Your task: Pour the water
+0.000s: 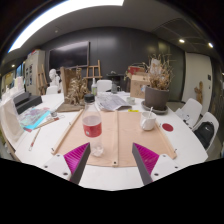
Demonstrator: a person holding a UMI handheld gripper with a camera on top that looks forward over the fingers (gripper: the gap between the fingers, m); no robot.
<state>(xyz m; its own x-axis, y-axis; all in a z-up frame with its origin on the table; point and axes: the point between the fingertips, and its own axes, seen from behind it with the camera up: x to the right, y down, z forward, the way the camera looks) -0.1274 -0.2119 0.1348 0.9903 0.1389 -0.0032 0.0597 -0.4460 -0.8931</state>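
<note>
On the white surface [110, 172] just ahead of the gripper [111, 157] stands one clear bottle [93, 130] with a red label and a white cap, upright, a little toward the left finger and not touched by either. The gripper's two fingers are spread wide apart, their magenta pads [76, 156] bare, holding nothing. The bottle rests on one brown board [120, 130]. Beyond it to the right sits one white cup [148, 121], and near that one small red disc [167, 127]. One potted plant [157, 92] stands farther back.
</note>
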